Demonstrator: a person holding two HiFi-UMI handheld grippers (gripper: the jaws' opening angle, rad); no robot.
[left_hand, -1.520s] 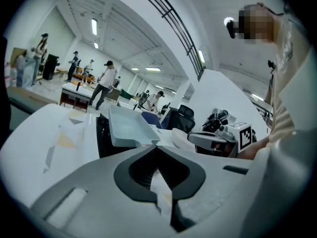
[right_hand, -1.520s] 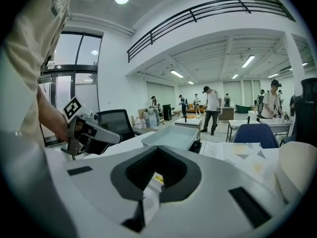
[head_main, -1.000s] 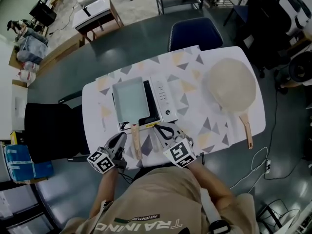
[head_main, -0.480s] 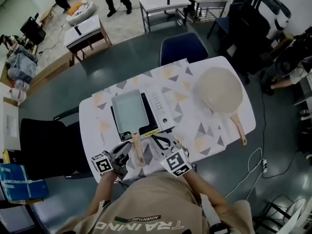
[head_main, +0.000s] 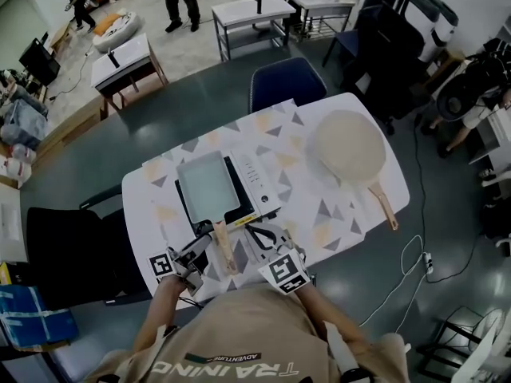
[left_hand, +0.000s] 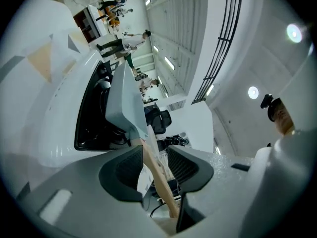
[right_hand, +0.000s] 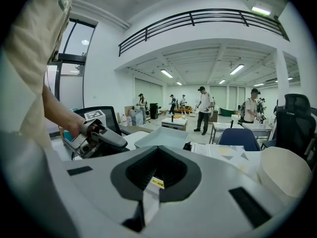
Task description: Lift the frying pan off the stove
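**Pan sits on the stove, handle is not gripped**

The square frying pan (head_main: 200,183) sits flat on the stove (head_main: 261,175), near the middle of the white table (head_main: 323,210). Its wooden handle (head_main: 223,244) points back at the person.

The left gripper (head_main: 203,244) is at that handle. Its jaws are opening, and the handle runs between them, but they do not pinch it. The right gripper (head_main: 263,236) is just beside the handle on the other side. Its jaws are pressed together and hold nothing.

A big round pan (head_main: 349,146) lies well apart on the right side of the table.

I think the lift has not started. If the left gripper goes up now, the loose jaws could slide off the handle and the pan would stay put. The jaws sit far down the handle, away from the pan. So even with a good pinch, the heavy front end could tip down and bump the stove. A weak pinch on the smooth wood could let the pan turn or drop.
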